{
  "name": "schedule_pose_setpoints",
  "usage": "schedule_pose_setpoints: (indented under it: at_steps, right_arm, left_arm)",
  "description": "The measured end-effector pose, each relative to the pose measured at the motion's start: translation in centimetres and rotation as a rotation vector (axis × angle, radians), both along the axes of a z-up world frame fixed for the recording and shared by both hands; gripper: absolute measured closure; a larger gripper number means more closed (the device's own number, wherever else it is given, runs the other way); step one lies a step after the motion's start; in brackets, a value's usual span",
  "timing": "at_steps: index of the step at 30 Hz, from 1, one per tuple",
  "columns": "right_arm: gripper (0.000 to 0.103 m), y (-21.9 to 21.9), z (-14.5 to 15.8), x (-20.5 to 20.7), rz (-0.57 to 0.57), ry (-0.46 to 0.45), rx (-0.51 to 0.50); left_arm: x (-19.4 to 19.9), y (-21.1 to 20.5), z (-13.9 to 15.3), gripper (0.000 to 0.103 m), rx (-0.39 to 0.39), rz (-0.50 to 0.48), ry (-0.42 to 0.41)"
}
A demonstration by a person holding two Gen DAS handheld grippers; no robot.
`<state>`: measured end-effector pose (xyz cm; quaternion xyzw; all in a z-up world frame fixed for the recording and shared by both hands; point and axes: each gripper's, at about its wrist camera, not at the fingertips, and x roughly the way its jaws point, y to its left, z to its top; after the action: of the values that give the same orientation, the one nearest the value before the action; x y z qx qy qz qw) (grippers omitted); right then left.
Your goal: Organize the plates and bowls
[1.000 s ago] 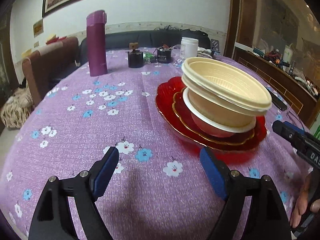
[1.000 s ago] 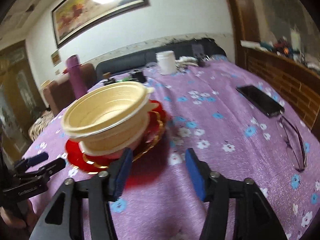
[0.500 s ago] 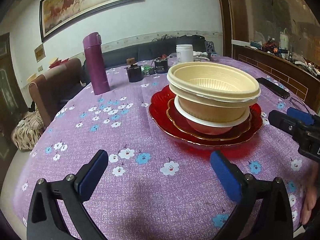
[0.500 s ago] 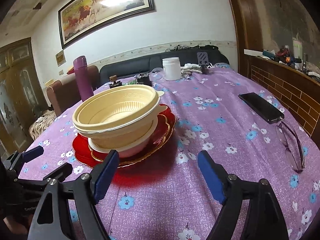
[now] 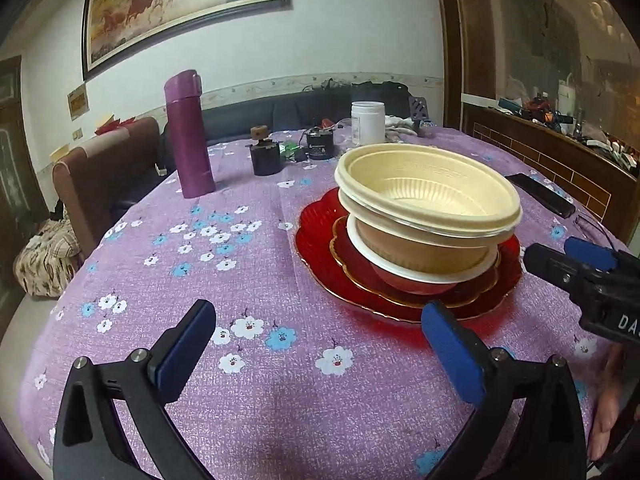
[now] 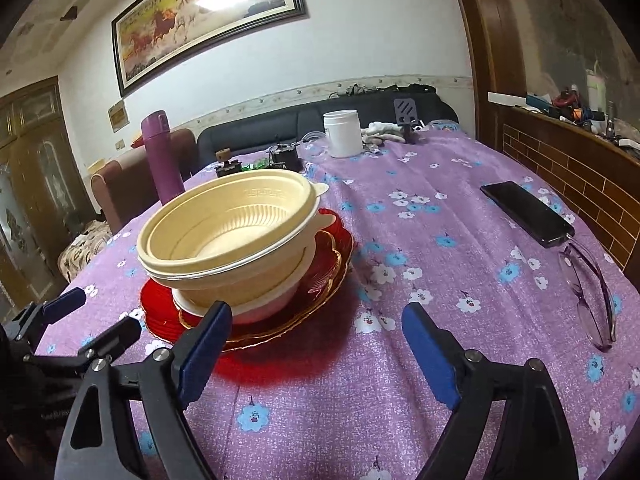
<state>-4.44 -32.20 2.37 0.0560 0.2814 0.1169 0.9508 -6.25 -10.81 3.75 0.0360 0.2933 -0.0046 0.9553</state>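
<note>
A stack stands on the purple flowered table: a large red plate [image 5: 316, 240] [image 6: 160, 308], a smaller gold-rimmed red plate [image 5: 352, 256] [image 6: 320, 276], a white-rimmed bowl [image 5: 420, 276] [image 6: 272, 304], and cream bowls [image 5: 424, 192] [image 6: 232, 232] nested on top. My left gripper [image 5: 316, 340] is open and empty, near the table's front, left of the stack. My right gripper [image 6: 316, 340] is open and empty, just right of the stack. Each gripper shows at the edge of the other's view.
A purple flask [image 5: 188, 136] [image 6: 162, 156], a dark jar [image 5: 264, 156], a white canister [image 5: 368, 122] [image 6: 344, 134] and small items stand at the back. A phone [image 6: 524, 212] and glasses [image 6: 588, 284] lie at the right. A brown chair [image 5: 104, 172] stands left.
Both grippers have drawn back and risen from the stack, and both have opened wider. The stack has not moved.
</note>
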Motion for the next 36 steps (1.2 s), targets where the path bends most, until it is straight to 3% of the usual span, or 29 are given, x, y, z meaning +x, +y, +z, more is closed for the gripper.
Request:
schedule_pose_setpoints:
  at_steps: [6,10,12,24,36]
  right_arm:
    - [0.012,-0.3,0.1,-0.1,-0.005,-0.003,0.017]
    - [0.012,-0.5,0.0,-0.1,-0.006,-0.002,0.021]
    - [0.012,-0.4,0.1,-0.1,-0.01,-0.004,0.017]
    - [0.011,-0.1,0.1,-0.1,-0.021,-0.003,-0.007]
    - [0.011,-0.2,-0.1,0.0,-0.023,-0.002,-0.003]
  left_arm:
    - [0.4,-0.8,0.1,0.0,0.059,0.015,0.004]
    - [0.1,-1.7,0.3,0.0,0.164,0.058,-0.017]
    - [0.2,-1.7,0.3,0.0,0.178,0.06,-0.009]
    - [1.0,0.3,0.0,0.0,0.101,0.058,0.079]
    - [1.1,0.0,-0.2,0.0,0.123,0.05,0.084]
